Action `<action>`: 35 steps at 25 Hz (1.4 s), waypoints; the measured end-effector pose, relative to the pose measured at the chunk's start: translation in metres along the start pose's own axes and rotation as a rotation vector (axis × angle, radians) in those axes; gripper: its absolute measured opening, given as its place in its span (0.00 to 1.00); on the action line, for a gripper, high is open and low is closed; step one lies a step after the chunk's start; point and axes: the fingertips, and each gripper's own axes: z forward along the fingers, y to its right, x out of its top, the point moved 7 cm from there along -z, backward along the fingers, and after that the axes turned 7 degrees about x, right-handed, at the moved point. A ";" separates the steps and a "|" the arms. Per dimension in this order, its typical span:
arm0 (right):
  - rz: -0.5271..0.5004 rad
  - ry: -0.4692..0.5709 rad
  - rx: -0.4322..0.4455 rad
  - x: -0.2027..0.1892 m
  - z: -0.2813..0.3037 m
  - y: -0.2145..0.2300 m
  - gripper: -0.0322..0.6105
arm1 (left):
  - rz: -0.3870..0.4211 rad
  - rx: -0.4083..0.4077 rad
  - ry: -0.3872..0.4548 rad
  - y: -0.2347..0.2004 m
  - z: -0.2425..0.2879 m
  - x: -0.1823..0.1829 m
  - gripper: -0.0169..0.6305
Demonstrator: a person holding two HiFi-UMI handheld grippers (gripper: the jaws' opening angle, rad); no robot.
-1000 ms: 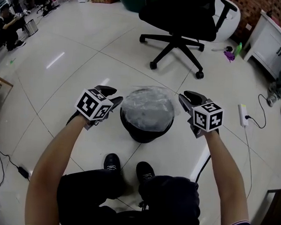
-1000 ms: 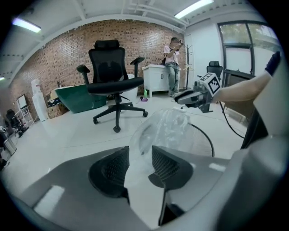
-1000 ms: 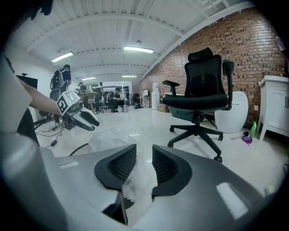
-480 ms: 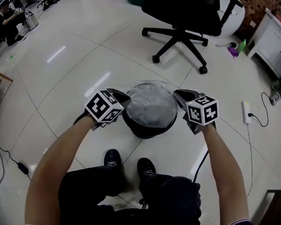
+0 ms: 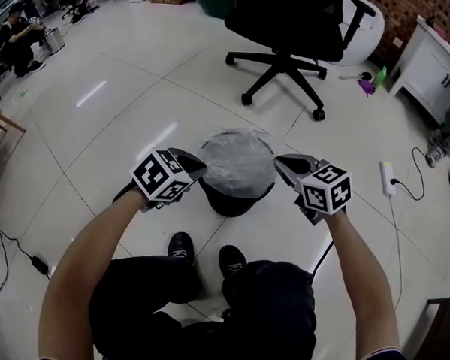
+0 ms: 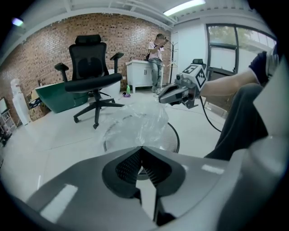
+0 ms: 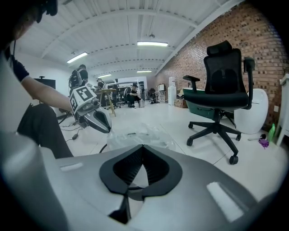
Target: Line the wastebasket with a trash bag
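Just past the shoes (image 5: 180,248), the wastebasket (image 5: 235,202) stood upright, long axis vertical, mouth up, the trash bag (image 5: 237,159) draped over it. The left gripper (image 5: 199,166) and right gripper (image 5: 279,162) had just closed, apparently pinching its film at opposite rims. Only their own views showed the tips meeting. An office chair (image 5: 293,28) stood beyond.

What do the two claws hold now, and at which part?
Each claw pinches the clear trash bag by its edge: left claw on the left of the wastebasket, right claw on the right.
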 end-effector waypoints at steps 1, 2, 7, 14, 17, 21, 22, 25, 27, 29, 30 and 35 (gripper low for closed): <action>0.001 0.005 0.007 -0.002 -0.003 -0.006 0.05 | 0.004 -0.007 -0.010 0.006 -0.003 -0.004 0.05; 0.004 0.008 0.014 -0.005 -0.006 -0.012 0.05 | 0.008 -0.012 -0.020 0.011 -0.006 -0.008 0.05; 0.027 -0.001 0.044 -0.028 -0.013 -0.038 0.05 | 0.010 -0.025 -0.053 0.032 -0.015 -0.030 0.05; 0.058 -0.049 0.079 -0.065 -0.012 -0.063 0.05 | -0.043 -0.029 -0.054 0.054 -0.022 -0.058 0.05; 0.066 -0.080 0.090 -0.078 -0.009 -0.068 0.05 | -0.076 -0.025 -0.060 0.063 -0.017 -0.070 0.05; 0.088 -0.131 0.107 -0.097 -0.004 -0.070 0.05 | -0.147 -0.006 -0.055 0.072 -0.007 -0.086 0.05; 0.094 -0.143 0.109 -0.101 -0.001 -0.070 0.05 | -0.168 -0.001 -0.054 0.074 -0.004 -0.090 0.05; 0.120 -0.172 0.112 -0.113 0.008 -0.066 0.05 | -0.229 0.013 -0.053 0.078 0.005 -0.102 0.05; 0.137 -0.186 0.115 -0.120 0.016 -0.063 0.05 | -0.260 0.023 -0.054 0.078 0.010 -0.108 0.05; 0.154 -0.194 0.109 -0.127 0.021 -0.058 0.05 | -0.280 0.031 -0.056 0.079 0.017 -0.112 0.05; 0.163 -0.195 0.103 -0.129 0.022 -0.054 0.05 | -0.285 0.034 -0.059 0.078 0.022 -0.113 0.05; 0.222 -0.185 0.063 -0.140 0.032 -0.038 0.05 | -0.293 0.052 -0.072 0.068 0.044 -0.114 0.05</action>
